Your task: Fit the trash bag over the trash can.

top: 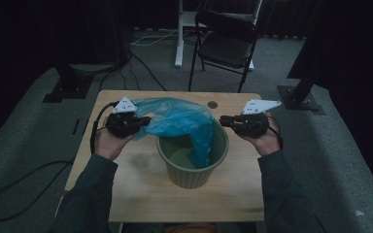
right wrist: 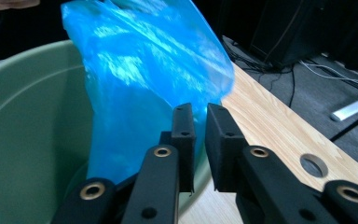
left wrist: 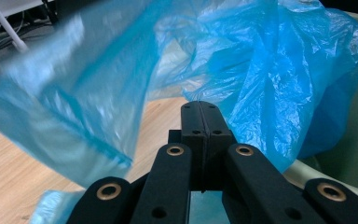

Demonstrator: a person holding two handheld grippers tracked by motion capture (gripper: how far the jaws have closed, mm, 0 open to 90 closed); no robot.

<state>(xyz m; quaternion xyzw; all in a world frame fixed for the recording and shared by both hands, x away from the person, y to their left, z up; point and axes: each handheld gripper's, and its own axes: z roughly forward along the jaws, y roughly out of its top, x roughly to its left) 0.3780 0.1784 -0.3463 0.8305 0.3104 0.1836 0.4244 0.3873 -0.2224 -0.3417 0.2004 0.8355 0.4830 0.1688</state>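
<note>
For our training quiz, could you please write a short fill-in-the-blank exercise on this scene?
1. The thin blue plastic bag hangs into the round green ___.
2. The left gripper is shut on the ___.
3. The right gripper has its jaws slightly ___, with nothing between them.
4. The wooden table has a round ___ near its far edge.

Missing words: bucket; bag; apart; hole

Bag [top: 182, 121] hides part of bin [top: 193, 175] inside & far rim. Left gripper view: bag's near flap [left wrist: 70, 98] blurred, bag cut off top & left; can't tell if plastic sits betw. the closed jaws. Right gripper view: bin [right wrist: 23, 140] cut off left & bottom.
</note>
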